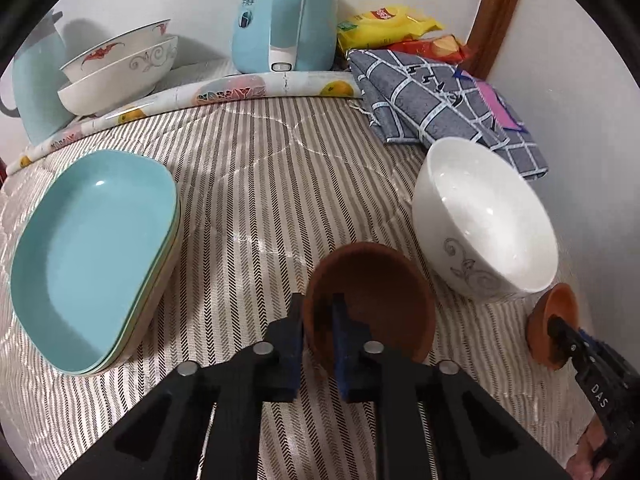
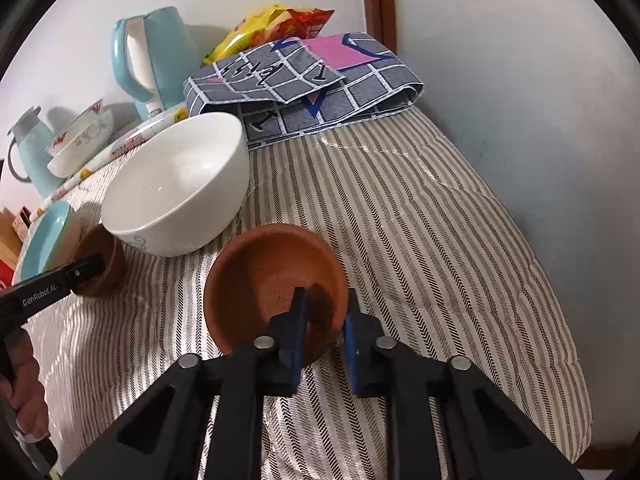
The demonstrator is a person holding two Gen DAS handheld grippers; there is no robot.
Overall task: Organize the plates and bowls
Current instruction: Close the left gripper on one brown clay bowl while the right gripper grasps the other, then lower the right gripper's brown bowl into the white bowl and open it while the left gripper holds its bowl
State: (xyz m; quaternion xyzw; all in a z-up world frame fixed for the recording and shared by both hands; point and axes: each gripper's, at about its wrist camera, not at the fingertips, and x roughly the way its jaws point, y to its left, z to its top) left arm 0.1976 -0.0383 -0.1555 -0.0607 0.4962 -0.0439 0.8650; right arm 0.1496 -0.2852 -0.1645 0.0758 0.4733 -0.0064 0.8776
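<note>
Two small brown bowls are held, one per claw. The left claw [image 1: 318, 320] pinches the rim of the left brown bowl [image 1: 372, 296] between nearly closed fingers, one inside, one outside, the bowl tipped on its side over the striped tabletop [image 1: 256, 184]. The right claw [image 2: 323, 320] grips the right brown bowl [image 2: 276, 284] by its near wall the same way, fingers narrowly apart around the rim. A white bowl [image 1: 486, 222] stands between and just beyond them. Stacked teal plates [image 1: 96, 252] lie at the left. At the far left, two patterned bowls [image 1: 120, 68] sit nested near a kettle [image 1: 286, 14]; a folded cloth [image 1: 440, 96] lies far right.
</note>
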